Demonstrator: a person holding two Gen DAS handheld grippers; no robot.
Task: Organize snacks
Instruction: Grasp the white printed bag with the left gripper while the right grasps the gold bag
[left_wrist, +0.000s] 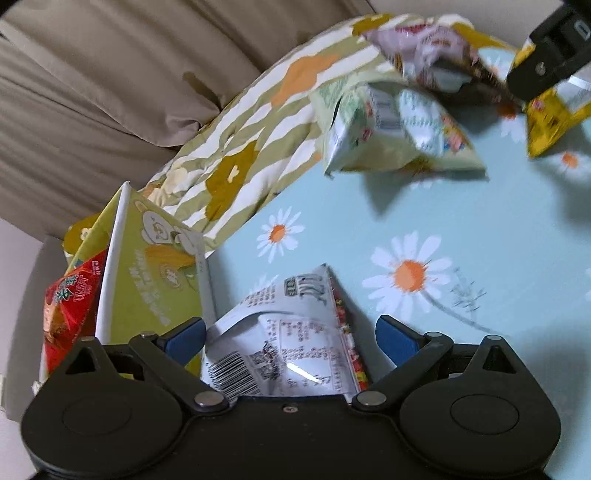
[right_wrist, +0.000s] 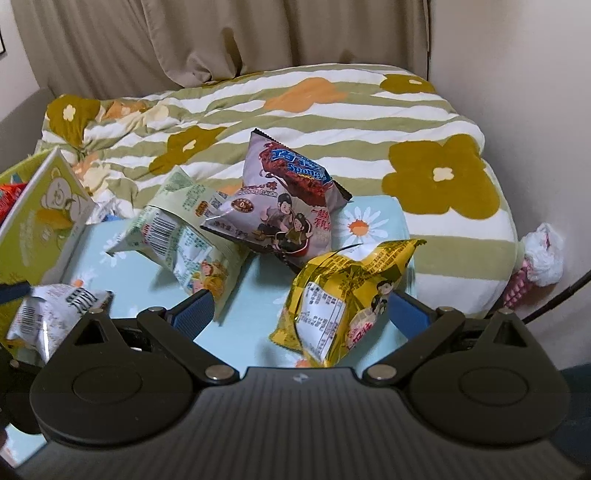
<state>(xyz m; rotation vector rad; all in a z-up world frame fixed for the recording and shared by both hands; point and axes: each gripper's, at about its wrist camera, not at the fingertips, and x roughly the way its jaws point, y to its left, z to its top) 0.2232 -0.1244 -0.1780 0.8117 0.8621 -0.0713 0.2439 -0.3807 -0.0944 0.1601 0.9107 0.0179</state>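
My left gripper (left_wrist: 290, 338) is open, its blue fingers on either side of a white snack bag (left_wrist: 291, 347) lying on the daisy sheet; this bag also shows in the right wrist view (right_wrist: 48, 314). A green cardboard box (left_wrist: 147, 273) stands at the left with a red snack bag (left_wrist: 70, 306) in it. My right gripper (right_wrist: 301, 308) is open, with a yellow snack bag (right_wrist: 340, 295) between its fingers, closer to the right one. A pale green bag (right_wrist: 184, 232) and a purple chocolate bag (right_wrist: 284, 210) lie beyond.
A striped green and white duvet with flower prints (right_wrist: 280, 110) is bunched along the back of the bed. Beige curtains (right_wrist: 221, 33) hang behind. A wall (right_wrist: 535, 92) is at the right, with a white and pink object (right_wrist: 535, 258) beside the duvet.
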